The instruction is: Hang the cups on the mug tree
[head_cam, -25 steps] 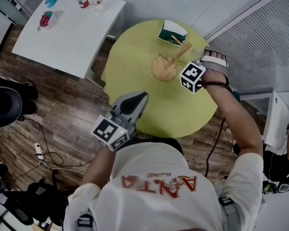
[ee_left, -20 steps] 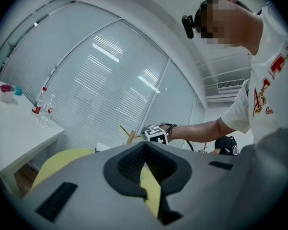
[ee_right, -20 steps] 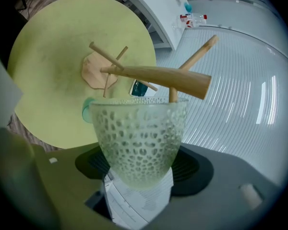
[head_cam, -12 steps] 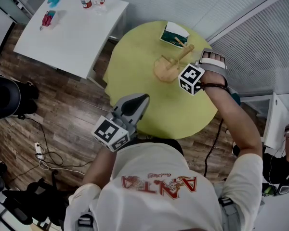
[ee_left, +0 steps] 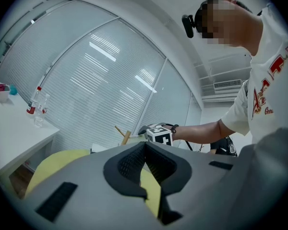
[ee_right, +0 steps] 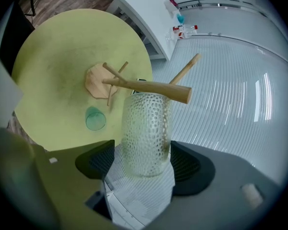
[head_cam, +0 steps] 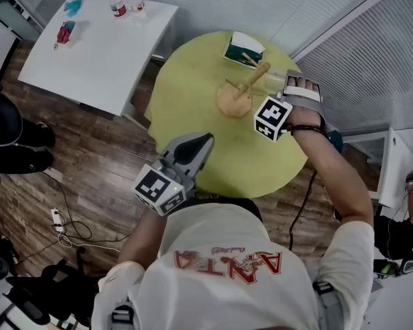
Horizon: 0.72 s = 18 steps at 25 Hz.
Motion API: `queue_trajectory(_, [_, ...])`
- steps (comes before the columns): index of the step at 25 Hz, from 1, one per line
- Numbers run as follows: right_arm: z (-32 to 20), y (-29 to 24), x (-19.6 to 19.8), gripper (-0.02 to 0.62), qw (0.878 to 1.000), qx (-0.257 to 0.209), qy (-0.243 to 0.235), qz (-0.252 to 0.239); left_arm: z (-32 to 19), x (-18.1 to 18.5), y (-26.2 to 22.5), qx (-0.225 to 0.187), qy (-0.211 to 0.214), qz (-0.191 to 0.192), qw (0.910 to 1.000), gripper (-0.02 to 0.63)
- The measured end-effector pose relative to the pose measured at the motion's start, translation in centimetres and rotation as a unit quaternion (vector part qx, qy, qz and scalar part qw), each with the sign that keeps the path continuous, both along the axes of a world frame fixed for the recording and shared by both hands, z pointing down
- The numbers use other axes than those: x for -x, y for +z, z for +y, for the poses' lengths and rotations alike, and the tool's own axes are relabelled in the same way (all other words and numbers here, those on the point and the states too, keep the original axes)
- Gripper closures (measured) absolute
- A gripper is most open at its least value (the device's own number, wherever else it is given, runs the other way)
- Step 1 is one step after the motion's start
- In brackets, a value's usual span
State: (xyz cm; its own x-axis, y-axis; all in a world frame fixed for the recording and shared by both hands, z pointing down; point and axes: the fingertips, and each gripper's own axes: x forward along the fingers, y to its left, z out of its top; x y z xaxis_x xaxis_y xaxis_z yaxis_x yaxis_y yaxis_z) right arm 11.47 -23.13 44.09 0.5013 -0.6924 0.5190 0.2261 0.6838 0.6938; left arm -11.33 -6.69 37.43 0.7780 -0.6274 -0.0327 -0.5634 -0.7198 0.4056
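Work was at the hanging step, as I judged it. The right gripper (ee_right: 144,161) gripped a dimpled clear cup (ee_right: 145,128) by its sides, with the jaws set wide around it. The cup's far end was just beside the top of the mug tree (ee_right: 144,86) trunk and, as far as I could see, not yet on any peg. A long peg (ee_right: 186,70) rose from the trunk just above the cup. A green cup (ee_right: 95,119) stood on the yellow table (ee_right: 53,51) near the tree's base. The left gripper (ee_left: 145,146) hung well apart from the tree, its jaws closed together on nothing. The next move probably called for aiming the cup's open end at a free peg, sliding it over, and only then opening the jaws.
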Motion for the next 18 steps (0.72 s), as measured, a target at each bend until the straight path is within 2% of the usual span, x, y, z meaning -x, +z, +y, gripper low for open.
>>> queue_trajectory(4, [0.9,-0.5,-0.5,0.25,0.999,-0.003,0.006,-0.033,0.0,-0.6,-0.3,0.0,0.004,-0.003,1.0,0.597])
queue_trajectory(9, [2.2,-1.3,-1.6,0.25,0.993,-0.017,0.031,-0.115,-0.2,-1.5,-0.7,-0.005,0.01,-0.004,0.9999,0.597])
queue_trajectory(11, [3.1,-1.8,-2.2,0.25,0.985,-0.027,0.045,-0.164,-0.4,-2.1,-1.2,-0.006,0.011,-0.002,0.9999,0.597])
queue_trajectory(12, [3.5,-2.1,-2.4,0.252,0.978,-0.034,0.054,-0.198,-0.6,-2.3,-1.5,-0.006,0.009,-0.003,0.9999,0.597])
queue_trajectory(14, [4.3,-2.9,-2.9,0.253,0.956,-0.058,0.075,-0.277,-1.1,-2.6,-2.0,-0.007,0.005,-0.008,0.9999,0.597])
queue_trajectory(18, [6.3,-4.1,-3.4,0.284,0.895,-0.101,0.104,-0.421,-1.8,-3.3,-2.8,-0.011,0.002,-0.019,0.9997,0.597])
